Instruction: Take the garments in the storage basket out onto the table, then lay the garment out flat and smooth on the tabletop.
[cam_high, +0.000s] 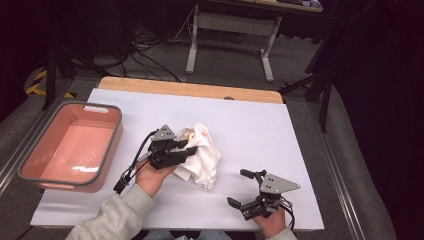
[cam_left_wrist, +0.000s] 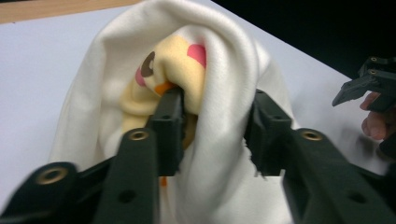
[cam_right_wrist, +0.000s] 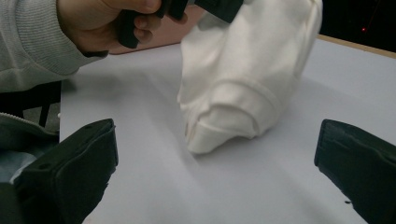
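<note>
Work surface: a table covered by a pale lavender-white sheet (cam_high: 250, 125), with a bare wooden edge (cam_high: 190, 89) showing along the far side. A pink bin with a grey rim (cam_high: 112, 145) stands at the left end of the table, partly overhanging the sheet's left border.

The white garment (cam_high: 202, 157) lies bunched near the middle of the sheet, its lower hem resting on the surface. The left gripper view shows a yellow printed figure with pink and brown marks (cam_left_wrist: 180, 70) inside the folds.

Left gripper (cam_high: 187, 148): its jaws are closed on a fold of the white garment, one jaw inside the bunch against the print, the other outside the cloth. The person's left hand (cam_high: 152, 175), in a grey sleeve (cam_high: 112, 215), holds it.

Right gripper (cam_high: 239, 187): its jaws stand wide apart and hold nothing; it sits above the sheet near the front edge, apart from the garment and to its right.

Room: dark grey floor, a tangle of black cables (cam_high: 145, 52) behind the table, a second table's grey metal legs (cam_high: 192, 47) beyond, black-and-yellow hazard tape (cam_high: 37, 82) at far left
</note>
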